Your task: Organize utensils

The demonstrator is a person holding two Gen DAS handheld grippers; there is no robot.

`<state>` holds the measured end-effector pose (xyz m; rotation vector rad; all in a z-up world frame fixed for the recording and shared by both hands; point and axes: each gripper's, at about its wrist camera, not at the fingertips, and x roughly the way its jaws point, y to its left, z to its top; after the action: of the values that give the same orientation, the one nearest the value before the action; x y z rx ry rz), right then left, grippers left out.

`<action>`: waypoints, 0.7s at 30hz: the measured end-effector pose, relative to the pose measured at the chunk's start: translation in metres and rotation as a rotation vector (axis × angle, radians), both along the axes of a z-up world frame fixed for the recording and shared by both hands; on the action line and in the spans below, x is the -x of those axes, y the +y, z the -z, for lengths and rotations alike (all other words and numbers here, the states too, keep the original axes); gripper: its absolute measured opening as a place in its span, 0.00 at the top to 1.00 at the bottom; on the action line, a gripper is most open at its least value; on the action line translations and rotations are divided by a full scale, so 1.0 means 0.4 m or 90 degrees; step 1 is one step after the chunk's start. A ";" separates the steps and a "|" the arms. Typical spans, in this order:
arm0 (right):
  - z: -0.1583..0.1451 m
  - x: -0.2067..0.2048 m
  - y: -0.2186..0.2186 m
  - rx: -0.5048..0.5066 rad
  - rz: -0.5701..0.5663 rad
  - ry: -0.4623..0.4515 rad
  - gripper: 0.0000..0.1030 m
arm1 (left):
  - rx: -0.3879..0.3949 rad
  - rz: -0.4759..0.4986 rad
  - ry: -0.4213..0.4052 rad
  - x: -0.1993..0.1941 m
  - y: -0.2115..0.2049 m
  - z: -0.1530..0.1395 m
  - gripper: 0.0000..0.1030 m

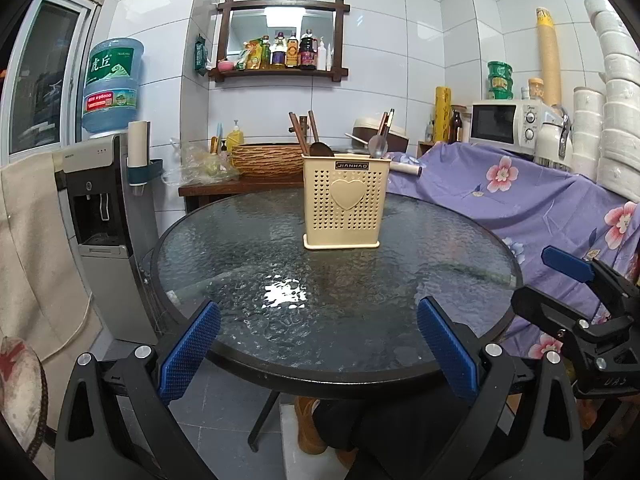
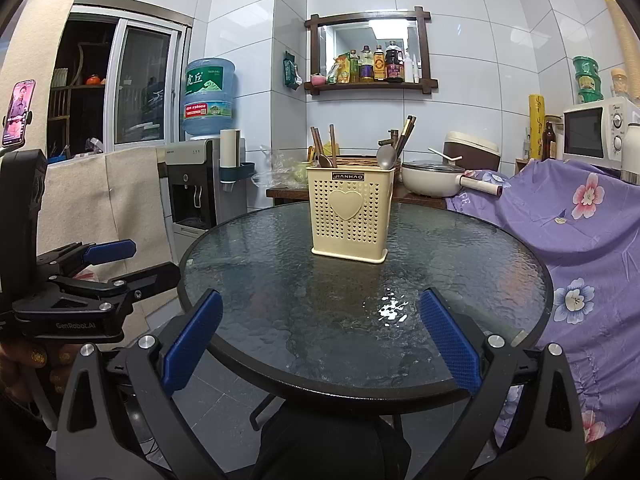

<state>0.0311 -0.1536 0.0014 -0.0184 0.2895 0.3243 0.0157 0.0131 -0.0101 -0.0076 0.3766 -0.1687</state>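
With utensils already stood in the perforated holder (image 1: 345,200) at frame centre, both grippers, left gripper (image 1: 318,344) and right gripper (image 2: 320,340), are held wide and empty; the task is judged nearly done.

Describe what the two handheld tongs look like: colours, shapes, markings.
Both tongs, left and right, have black angular plastic frames with triangular cut-outs and silver round screw heads. Each finger carries a flat blue pad with a fine knurled texture. White "GenRobot.AI" lettering marks the left one's body. No cables or sleeves are visible.
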 end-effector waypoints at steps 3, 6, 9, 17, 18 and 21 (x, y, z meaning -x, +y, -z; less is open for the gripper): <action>0.000 0.000 -0.001 -0.001 0.000 0.000 0.06 | 0.012 -0.003 0.009 -0.005 0.007 0.001 0.06; 0.001 0.000 -0.003 -0.002 0.003 -0.002 0.06 | 0.003 -0.008 0.008 -0.007 0.009 0.002 0.06; 0.004 -0.003 -0.005 -0.006 0.004 0.002 0.06 | -0.002 -0.020 0.006 -0.007 0.009 0.000 0.06; 0.009 0.000 0.003 -0.003 0.002 0.004 0.06 | -0.005 -0.022 0.008 -0.010 0.014 0.001 0.06; 0.008 -0.001 0.003 -0.003 0.002 0.004 0.06 | -0.007 -0.022 0.007 -0.010 0.014 0.001 0.06; 0.009 -0.001 0.003 -0.005 0.001 0.004 0.06 | -0.008 -0.022 0.006 -0.009 0.012 0.001 0.06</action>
<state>0.0313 -0.1525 -0.0021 -0.0101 0.2943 0.3232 0.0192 0.0178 -0.0106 -0.0026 0.3860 -0.1321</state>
